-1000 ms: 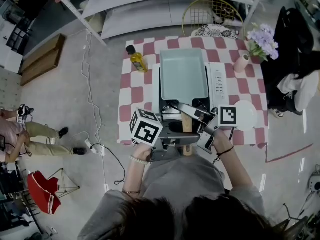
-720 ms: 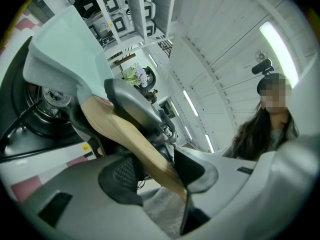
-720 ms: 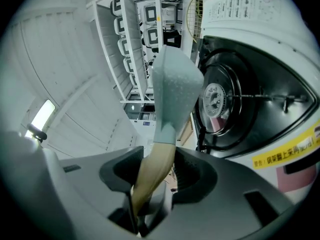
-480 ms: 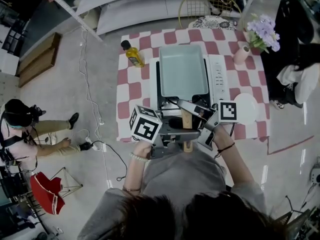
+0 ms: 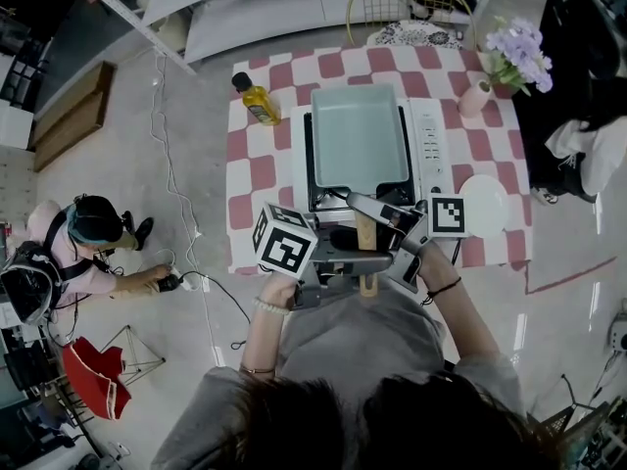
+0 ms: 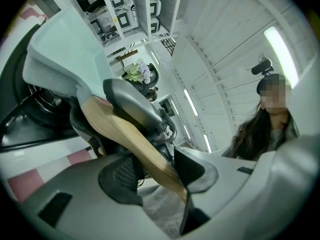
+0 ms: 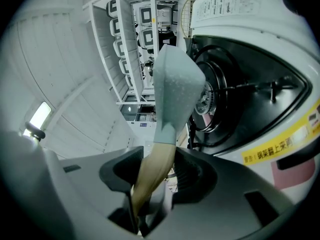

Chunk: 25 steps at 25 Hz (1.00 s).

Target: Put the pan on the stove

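Observation:
The pale green square pan lies over the black burner of the white stove on the checkered table. Its wooden handle points toward me. My left gripper comes in from the left and is shut on the handle's near end. My right gripper comes in from the right and is shut on the handle closer to the pan. In the left gripper view the handle runs between the pads up to the pan. The right gripper view shows the handle, the pan and the burner.
On the red-and-white table stand a yellow oil bottle at the back left, a vase of purple flowers at the back right and a white plate right of the stove. A person crouches on the floor at the left.
The pan and both grippers keep their place over the stove. The person on the floor at the left has shifted position.

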Each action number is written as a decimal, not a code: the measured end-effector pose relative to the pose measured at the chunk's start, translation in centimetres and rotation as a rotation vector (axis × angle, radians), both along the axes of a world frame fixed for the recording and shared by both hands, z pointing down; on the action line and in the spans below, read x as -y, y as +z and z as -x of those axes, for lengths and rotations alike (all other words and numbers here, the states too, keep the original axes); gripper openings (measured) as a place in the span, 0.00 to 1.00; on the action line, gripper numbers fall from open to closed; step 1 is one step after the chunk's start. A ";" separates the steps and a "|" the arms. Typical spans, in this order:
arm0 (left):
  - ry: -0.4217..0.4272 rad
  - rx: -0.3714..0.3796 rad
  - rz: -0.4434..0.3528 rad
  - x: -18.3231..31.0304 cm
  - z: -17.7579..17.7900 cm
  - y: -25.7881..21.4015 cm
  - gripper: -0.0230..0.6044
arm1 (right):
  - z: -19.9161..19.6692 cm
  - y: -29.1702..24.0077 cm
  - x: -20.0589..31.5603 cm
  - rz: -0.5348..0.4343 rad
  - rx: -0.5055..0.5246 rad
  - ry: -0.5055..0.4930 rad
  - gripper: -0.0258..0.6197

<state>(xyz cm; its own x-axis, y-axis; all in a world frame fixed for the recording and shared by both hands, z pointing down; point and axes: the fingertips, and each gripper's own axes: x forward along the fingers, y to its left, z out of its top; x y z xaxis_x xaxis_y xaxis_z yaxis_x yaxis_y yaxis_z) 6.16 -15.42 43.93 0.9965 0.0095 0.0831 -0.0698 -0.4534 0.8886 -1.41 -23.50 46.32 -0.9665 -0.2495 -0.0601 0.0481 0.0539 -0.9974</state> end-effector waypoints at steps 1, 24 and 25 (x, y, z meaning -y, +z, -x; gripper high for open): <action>0.002 0.001 0.002 -0.1 0.0 0.0 0.35 | 0.0 0.1 -0.1 0.004 0.000 0.001 0.34; 0.025 0.015 0.023 -0.4 0.0 1.2 0.35 | 0.0 1.1 -0.3 0.019 -0.009 0.009 0.34; 0.025 0.017 0.023 -0.4 0.0 1.3 0.35 | 0.0 1.2 -0.3 0.014 -0.010 0.007 0.34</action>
<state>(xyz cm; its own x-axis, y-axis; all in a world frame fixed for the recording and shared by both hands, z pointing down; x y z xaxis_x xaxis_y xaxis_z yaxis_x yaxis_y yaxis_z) 6.20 -15.00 45.23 0.9944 0.0367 0.0991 -0.0735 -0.4343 0.8978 -1.39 -23.17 47.53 -0.9652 -0.2572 -0.0466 0.0374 0.0405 -0.9985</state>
